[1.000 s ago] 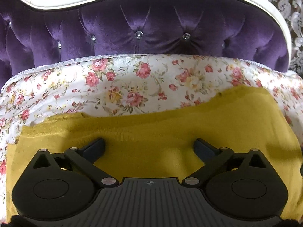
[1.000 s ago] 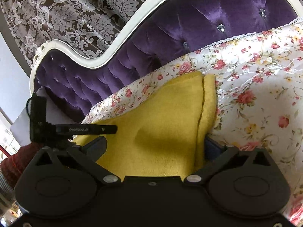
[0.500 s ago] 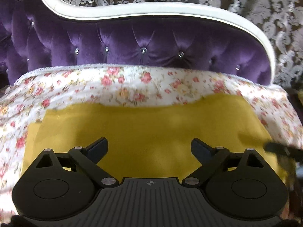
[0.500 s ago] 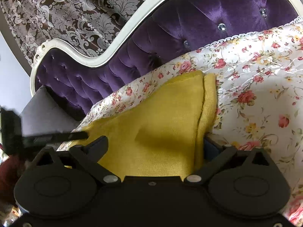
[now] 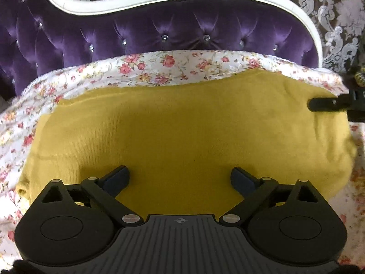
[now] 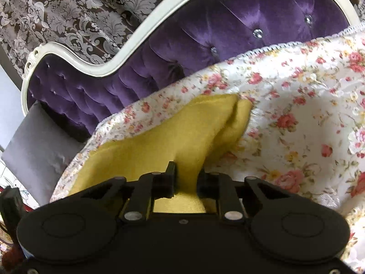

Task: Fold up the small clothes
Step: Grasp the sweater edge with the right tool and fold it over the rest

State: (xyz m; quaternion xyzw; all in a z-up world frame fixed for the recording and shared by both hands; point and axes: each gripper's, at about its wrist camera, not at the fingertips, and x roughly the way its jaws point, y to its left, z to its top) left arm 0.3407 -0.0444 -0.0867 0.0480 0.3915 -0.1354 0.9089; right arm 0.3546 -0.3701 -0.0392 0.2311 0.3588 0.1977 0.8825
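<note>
A mustard-yellow knit garment (image 5: 182,127) lies spread on the floral sheet (image 5: 159,66). My left gripper (image 5: 180,178) is open and hovers over the garment's near edge, holding nothing. My right gripper (image 6: 186,178) is shut on the garment's edge (image 6: 180,137), with cloth pinched between the fingers. A second yellow layer (image 6: 239,118) shows folded under at the far right corner. One finger of the right gripper also shows in the left wrist view (image 5: 328,105) at the garment's right edge.
The purple tufted headboard (image 5: 159,29) with a white frame (image 5: 182,0) rises behind the sheet. Patterned damask wallpaper (image 6: 68,11) lies beyond. A grey cushion (image 6: 38,146) sits at the left of the right wrist view.
My right gripper has closed on the garment's edge and lifted it a little. My left gripper has drawn back, so more of the garment shows.
</note>
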